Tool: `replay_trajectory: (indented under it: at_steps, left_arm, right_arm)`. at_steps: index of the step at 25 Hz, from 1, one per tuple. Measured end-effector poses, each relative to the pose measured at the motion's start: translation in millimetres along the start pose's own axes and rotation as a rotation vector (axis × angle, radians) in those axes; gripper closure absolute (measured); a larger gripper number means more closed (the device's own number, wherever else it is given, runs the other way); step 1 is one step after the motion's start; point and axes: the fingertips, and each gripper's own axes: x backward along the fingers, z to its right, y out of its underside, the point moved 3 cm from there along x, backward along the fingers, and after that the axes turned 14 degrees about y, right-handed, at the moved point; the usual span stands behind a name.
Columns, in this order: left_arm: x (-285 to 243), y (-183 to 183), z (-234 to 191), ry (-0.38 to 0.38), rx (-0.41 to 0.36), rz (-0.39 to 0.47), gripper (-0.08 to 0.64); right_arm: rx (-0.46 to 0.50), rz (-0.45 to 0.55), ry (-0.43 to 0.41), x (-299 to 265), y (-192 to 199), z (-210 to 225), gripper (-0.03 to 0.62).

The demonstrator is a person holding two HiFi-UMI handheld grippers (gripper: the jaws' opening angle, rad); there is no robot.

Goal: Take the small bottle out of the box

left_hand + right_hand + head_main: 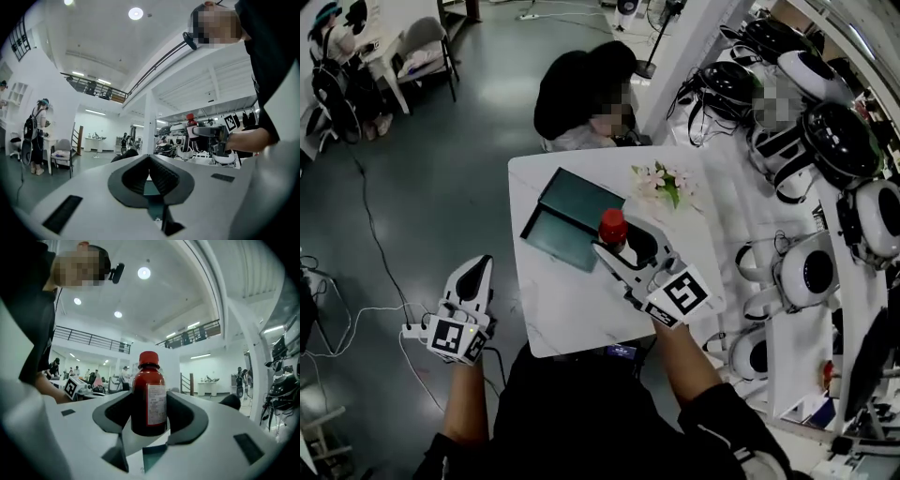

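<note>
**Head view.** A white table (572, 309) carries an open dark green box (570, 220), its two flat halves lying side by side, and a spray of pale flowers (664, 180) near the far right corner. The right gripper (626, 248) reaches over the table from the near edge, its marker cube toward the person. It has the small bottle (612, 226), red-capped, between its jaws. The bottle appears just at the box's right edge, over the table top rather than over either half; its height above the surface cannot be told. The left gripper (475, 272) hangs off the table's left side above the grey floor, jaws drawn to a single point.

**Left gripper view.** The left gripper (150, 161) has its two dark pads meeting at the tips, with nothing between them. In the background, to the right, the right gripper (211, 133) holds the small bottle (190, 120) upright.

**Right gripper view.** The right gripper (150, 404) stands fairly wide, one dark pad pressed against each side of the small bottle (148, 380). The bottle is upright, dark red with a white label and a red cap, and its base sits between the jaws. The left gripper (75, 386) appears small at left.
</note>
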Motion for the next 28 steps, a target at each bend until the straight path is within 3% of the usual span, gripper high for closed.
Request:
replay_trajectory:
  at_steps: [5, 12, 16, 28]
  left_arm:
    - [4.7, -38.5, 44.6, -0.005, -0.043, 0.054, 0.545]
    - [10.2, -49.7, 96.4, -0.038, -0.063, 0.093, 0.545]
    - [10.2, -42.4, 115.2, -0.050, -0.060, 0.079, 0.545]
    - [25.8, -7.0, 140.6, -0.113, -0.043, 0.024, 0.544]
  right_arm:
    - [-0.009, 0.169, 0.085, 76.2, -38.5, 15.5, 0.353]
    - [-0.105, 0.287, 0.261, 161.0, -29.1, 38.5, 0.353]
    - [-0.124, 0.277, 0.298, 184.7, -11.3, 40.8, 0.353]
    - [-0.236, 0.148, 0.289, 196.9, 54.9, 37.2, 0.353]
